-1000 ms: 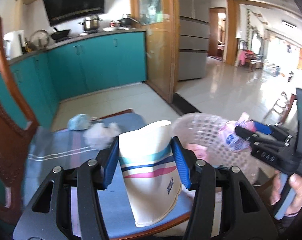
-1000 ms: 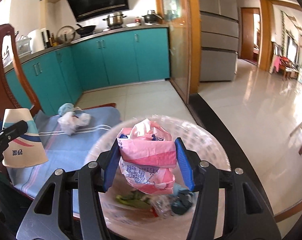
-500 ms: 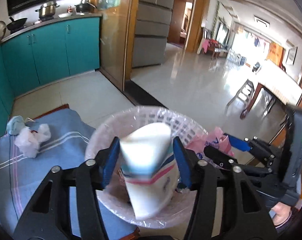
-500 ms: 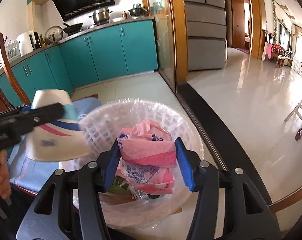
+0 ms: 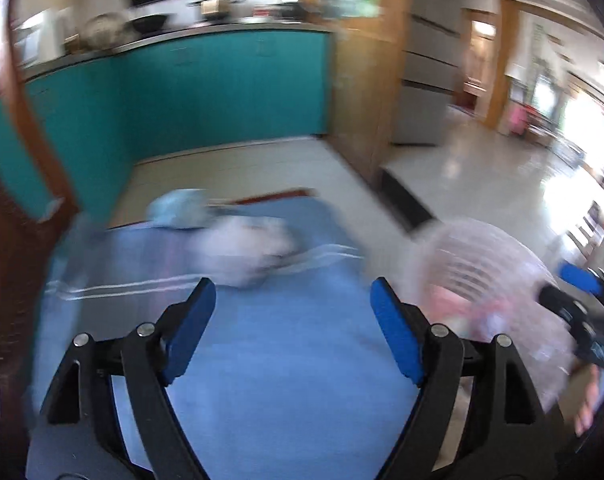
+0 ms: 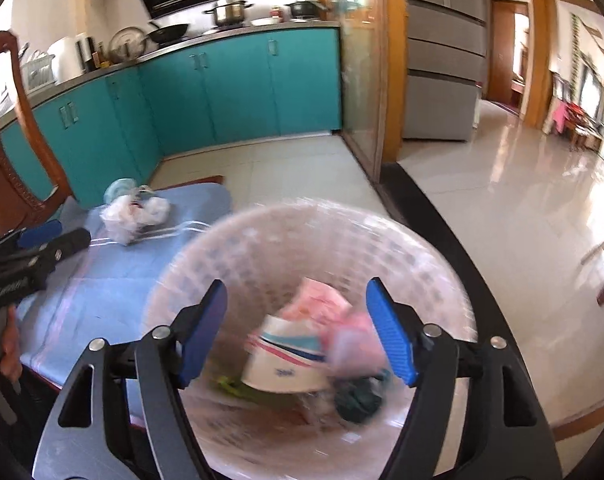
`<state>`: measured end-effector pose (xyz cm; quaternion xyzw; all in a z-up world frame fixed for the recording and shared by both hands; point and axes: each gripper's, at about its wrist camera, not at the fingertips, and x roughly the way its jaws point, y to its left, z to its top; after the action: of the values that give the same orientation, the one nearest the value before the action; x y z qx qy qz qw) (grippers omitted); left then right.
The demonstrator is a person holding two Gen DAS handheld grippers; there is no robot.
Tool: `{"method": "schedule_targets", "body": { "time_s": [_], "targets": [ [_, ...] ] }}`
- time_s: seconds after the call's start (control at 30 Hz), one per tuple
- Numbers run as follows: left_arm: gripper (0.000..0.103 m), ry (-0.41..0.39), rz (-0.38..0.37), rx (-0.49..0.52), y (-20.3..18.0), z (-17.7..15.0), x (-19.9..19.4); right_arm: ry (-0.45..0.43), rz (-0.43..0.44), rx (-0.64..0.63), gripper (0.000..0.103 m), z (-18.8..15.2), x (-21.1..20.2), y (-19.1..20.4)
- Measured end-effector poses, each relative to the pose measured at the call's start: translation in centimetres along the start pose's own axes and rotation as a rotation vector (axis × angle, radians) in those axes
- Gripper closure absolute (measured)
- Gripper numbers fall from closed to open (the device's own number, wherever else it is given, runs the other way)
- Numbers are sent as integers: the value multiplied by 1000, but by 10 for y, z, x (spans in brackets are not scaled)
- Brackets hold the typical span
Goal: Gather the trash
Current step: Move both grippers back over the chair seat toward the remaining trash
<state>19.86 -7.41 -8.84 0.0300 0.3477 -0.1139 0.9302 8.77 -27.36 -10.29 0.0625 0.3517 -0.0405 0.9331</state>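
Your left gripper (image 5: 292,312) and right gripper (image 6: 296,316) are both opening, fingers empty; the cup (image 6: 284,364) in the bin (image 6: 441,264) bears blue print, unreadable.

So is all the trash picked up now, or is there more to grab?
Not all yet. The paper cup and pink bag already lie in the basket. Both the left gripper and the right gripper are opening, with nothing between their fingers. Still left on the blue cloth: a crumpled white bag and a light blue wad behind it.
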Motion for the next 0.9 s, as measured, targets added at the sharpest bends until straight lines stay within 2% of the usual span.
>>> {"method": "schedule_targets", "body": {
  "time_s": [0.1, 0.17, 0.33, 0.43, 0.5, 0.53, 0.57, 0.6, 0.67, 0.73, 0.83, 0.9],
  "targets": [
    [15, 14, 102, -89, 51, 24, 15, 2, 50, -45, 24, 15, 13, 36],
    [11, 35, 166, -103, 77, 47, 42, 3, 86, -78, 22, 22, 21, 62],
    [11, 105, 119, -93, 106, 80, 125, 18, 164, -144, 19, 37, 39, 120],
    [11, 168, 111, -111, 118, 84, 172, 43, 165, -163, 18, 42, 54, 142],
    [21, 185, 102, -130, 125, 82, 192, 70, 167, -153, 16, 45, 65, 150],
    [44, 199, 91, -129, 128, 81, 200, 85, 177, -141, 15, 47, 73, 153],
    [61, 216, 84, -120, 129, 79, 205, 94, 187, -128, 14, 49, 79, 156],
    [68, 221, 85, -103, 131, 76, 206, 107, 197, -110, 14, 52, 89, 159],
    [87, 173, 92, -76, 134, 70, 195, 127, 202, -75, 14, 56, 104, 163],
    [92, 146, 113, -79, 139, 63, 179, 136, 211, -13, 14, 63, 121, 166],
    [92, 123, 138, -140, 154, 39, 135, 145, 214, 92, 14, 73, 146, 172],
    [92, 126, 136, -167, 160, 18, 109, 144, 212, 113, 14, 79, 161, 180]
  ]
}}
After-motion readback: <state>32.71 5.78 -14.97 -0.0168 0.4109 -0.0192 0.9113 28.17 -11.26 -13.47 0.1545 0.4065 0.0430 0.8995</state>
